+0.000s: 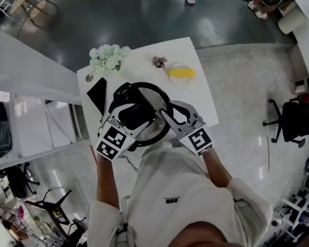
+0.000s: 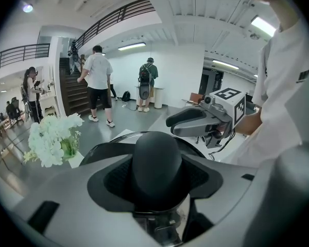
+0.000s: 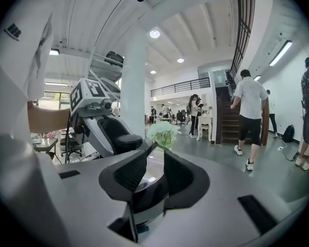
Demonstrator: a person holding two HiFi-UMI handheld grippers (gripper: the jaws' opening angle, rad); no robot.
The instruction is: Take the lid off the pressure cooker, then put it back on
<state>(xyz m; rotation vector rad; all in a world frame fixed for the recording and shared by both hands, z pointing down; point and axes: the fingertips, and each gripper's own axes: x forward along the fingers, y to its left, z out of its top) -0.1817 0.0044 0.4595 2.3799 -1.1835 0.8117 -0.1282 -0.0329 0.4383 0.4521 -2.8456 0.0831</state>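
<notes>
The pressure cooker lid [image 1: 155, 129] is a steel disc with a black rim and a black knob [image 1: 135, 112] on top. It is over the near part of the white table [image 1: 144, 60]. My left gripper [image 1: 131, 112] is shut on the knob [image 2: 157, 161], which fills the space between its grey jaws in the left gripper view. My right gripper [image 1: 167, 115] is closed on the lid's right rim [image 3: 153, 161], a thin edge caught between its black pads. The pot under the lid is hidden. Each gripper shows in the other's view: the right gripper [image 2: 203, 121] and the left gripper [image 3: 107, 128].
A bunch of white flowers [image 1: 109, 58] stands at the table's far left, a flat black device [image 1: 98, 94] lies by the lid, and a yellow item on a plate [image 1: 181, 73] lies far right. An office chair [image 1: 293, 120] stands to the right. People stand near the staircase [image 2: 100, 81].
</notes>
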